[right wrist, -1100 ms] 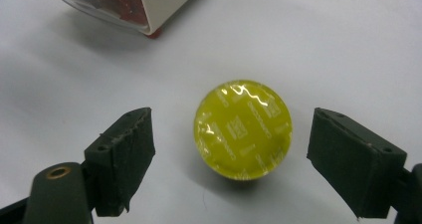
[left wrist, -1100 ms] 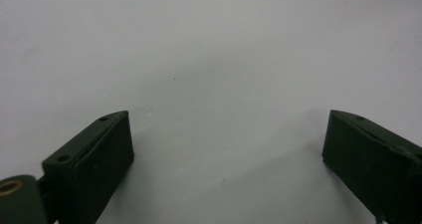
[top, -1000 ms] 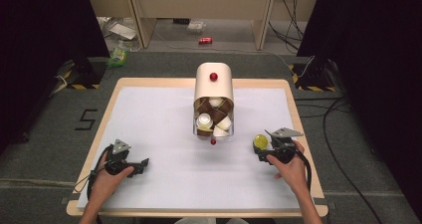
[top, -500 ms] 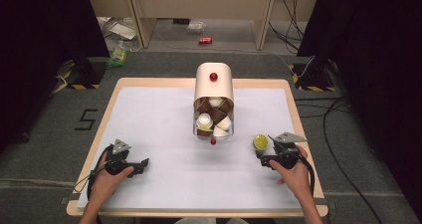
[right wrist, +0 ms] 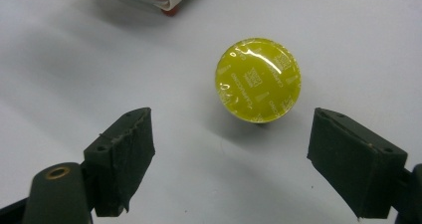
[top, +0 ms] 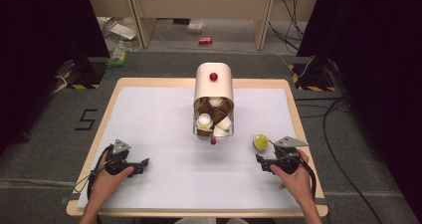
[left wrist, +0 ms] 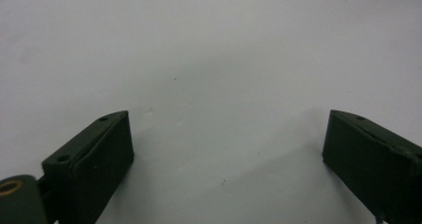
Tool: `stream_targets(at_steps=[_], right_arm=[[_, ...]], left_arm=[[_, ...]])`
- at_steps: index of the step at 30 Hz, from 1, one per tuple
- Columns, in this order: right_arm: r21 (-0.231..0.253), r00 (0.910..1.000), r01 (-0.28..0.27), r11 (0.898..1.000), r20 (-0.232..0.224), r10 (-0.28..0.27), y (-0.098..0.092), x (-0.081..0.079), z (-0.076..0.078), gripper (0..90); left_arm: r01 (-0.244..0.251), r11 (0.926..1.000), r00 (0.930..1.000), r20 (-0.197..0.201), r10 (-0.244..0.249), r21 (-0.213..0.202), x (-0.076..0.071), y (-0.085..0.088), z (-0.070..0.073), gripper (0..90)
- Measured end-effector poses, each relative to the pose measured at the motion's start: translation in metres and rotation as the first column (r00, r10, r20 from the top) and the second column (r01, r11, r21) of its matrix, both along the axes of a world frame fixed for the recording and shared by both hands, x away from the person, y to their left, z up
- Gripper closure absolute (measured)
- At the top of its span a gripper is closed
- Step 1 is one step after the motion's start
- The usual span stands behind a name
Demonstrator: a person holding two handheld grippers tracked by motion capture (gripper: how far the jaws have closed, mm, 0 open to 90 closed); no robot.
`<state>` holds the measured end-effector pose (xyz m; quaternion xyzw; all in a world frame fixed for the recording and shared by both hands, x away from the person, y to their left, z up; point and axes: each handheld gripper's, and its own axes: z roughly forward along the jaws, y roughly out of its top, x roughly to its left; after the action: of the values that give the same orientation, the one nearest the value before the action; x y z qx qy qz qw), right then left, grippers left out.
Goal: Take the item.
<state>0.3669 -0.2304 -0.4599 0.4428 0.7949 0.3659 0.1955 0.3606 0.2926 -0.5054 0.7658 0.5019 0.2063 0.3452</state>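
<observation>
A yellow foil-topped capsule (top: 260, 142) (right wrist: 258, 79) lies on the white table, right of a cream dispenser box (top: 214, 87). The box lies on its side with its clear front (top: 213, 122) showing several brown and white capsules. My right gripper (top: 263, 162) (right wrist: 230, 134) is open just short of the yellow capsule, which sits ahead of the jaws and not between them. Resting near the table's front left, my left gripper (top: 144, 163) (left wrist: 229, 119) is open over bare white surface with nothing between its jaws.
The white mat covers a wooden-edged table (top: 293, 109). A red knob (top: 213, 76) sits on top of the box and another (top: 213, 141) at its near end. The floor beyond holds a red can (top: 205, 40), litter and cables.
My right gripper has drawn back a little toward the near edge, away from the yellow capsule, which stays on the table. The left gripper has not moved.
</observation>
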Motion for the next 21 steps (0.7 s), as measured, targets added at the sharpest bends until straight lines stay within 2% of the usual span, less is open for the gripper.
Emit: stream_targets(at_steps=[21], right_arm=[[-0.016,0.9997,-0.014,1.000,-0.021,0.014,-0.001,-0.017,-0.008,17.7]], left_arm=[[0.000,1.0000,1.0000,0.000,0.000,0.000,0.000,0.000,0.000,5.1]])
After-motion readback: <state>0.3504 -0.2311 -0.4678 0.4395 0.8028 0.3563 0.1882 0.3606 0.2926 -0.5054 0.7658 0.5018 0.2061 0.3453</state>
